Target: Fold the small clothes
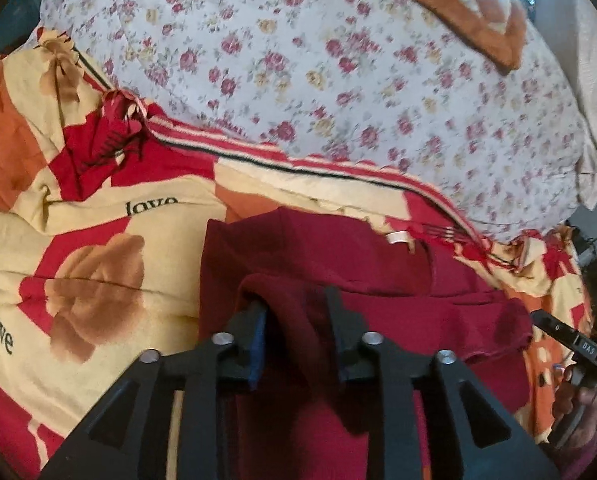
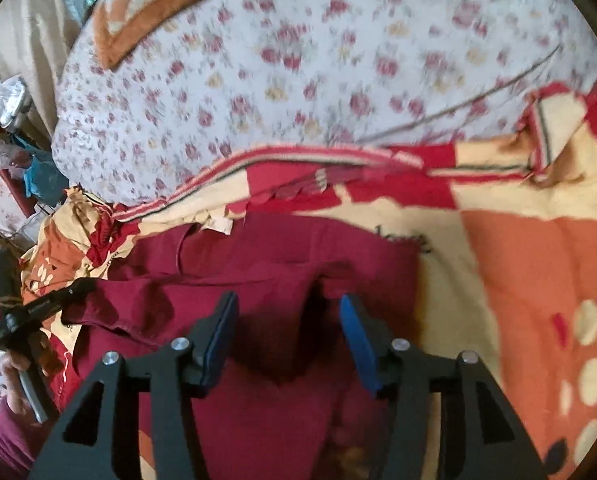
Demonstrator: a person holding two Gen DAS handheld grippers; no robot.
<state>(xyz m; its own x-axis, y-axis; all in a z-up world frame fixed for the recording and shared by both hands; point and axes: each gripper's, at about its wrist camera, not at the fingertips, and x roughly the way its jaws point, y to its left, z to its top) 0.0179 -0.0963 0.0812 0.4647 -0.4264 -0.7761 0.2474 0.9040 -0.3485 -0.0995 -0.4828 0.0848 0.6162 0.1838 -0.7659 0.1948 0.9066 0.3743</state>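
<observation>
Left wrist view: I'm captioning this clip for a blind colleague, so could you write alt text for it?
The left gripper, its black fingers partly closed, has a raised fold of a dark red garment between them. The garment lies on a red, cream and orange bedspread printed with "love", beside a floral sheet.

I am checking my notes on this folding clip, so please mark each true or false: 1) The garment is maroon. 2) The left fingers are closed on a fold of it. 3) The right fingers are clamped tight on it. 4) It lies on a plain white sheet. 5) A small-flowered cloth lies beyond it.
1) True: the maroon garment is dark red.
2) True: the left gripper pinches a raised fold.
3) False: the right gripper stands open, cloth between its fingers.
4) False: it lies on a red, cream and orange bedspread.
5) True: the floral cloth lies beyond.
</observation>
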